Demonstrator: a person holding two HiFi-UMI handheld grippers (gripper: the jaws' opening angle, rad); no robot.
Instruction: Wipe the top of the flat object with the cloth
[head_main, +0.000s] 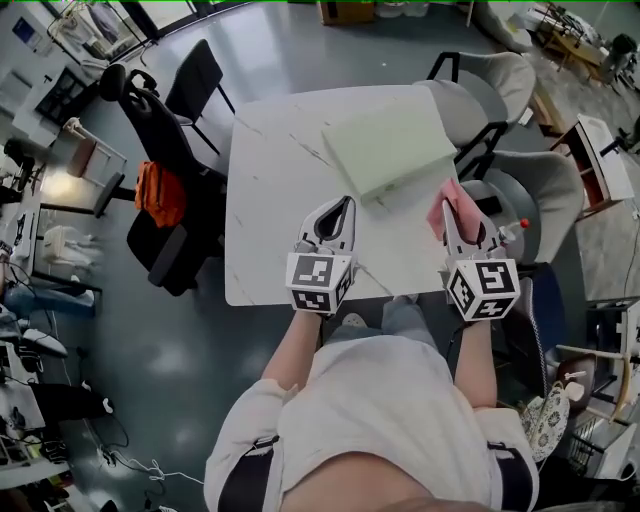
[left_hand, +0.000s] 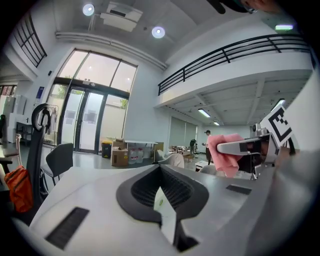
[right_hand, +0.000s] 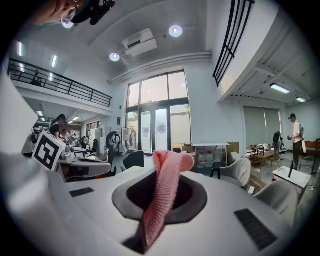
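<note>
A pale green flat board (head_main: 390, 145) lies on the far right part of the white marble table (head_main: 265, 190). Over the table's near right edge, my right gripper (head_main: 446, 208) is shut on a pink cloth (head_main: 453, 203), short of the board. In the right gripper view the cloth (right_hand: 165, 192) stands up as a folded strip between the jaws of the right gripper (right_hand: 161, 200). My left gripper (head_main: 343, 204) hovers over the table's near middle, left of the board, its jaws closed together with nothing held. The left gripper view shows its own shut jaws (left_hand: 163, 202) and the cloth (left_hand: 222, 152) off to the right.
A black office chair (head_main: 165, 120) with an orange garment (head_main: 162, 192) stands left of the table. Grey armchairs (head_main: 495, 80) (head_main: 545, 190) stand at the right side. A small red-capped bottle (head_main: 512, 229) sits just right of the right gripper. Both gripper views tilt up toward the ceiling.
</note>
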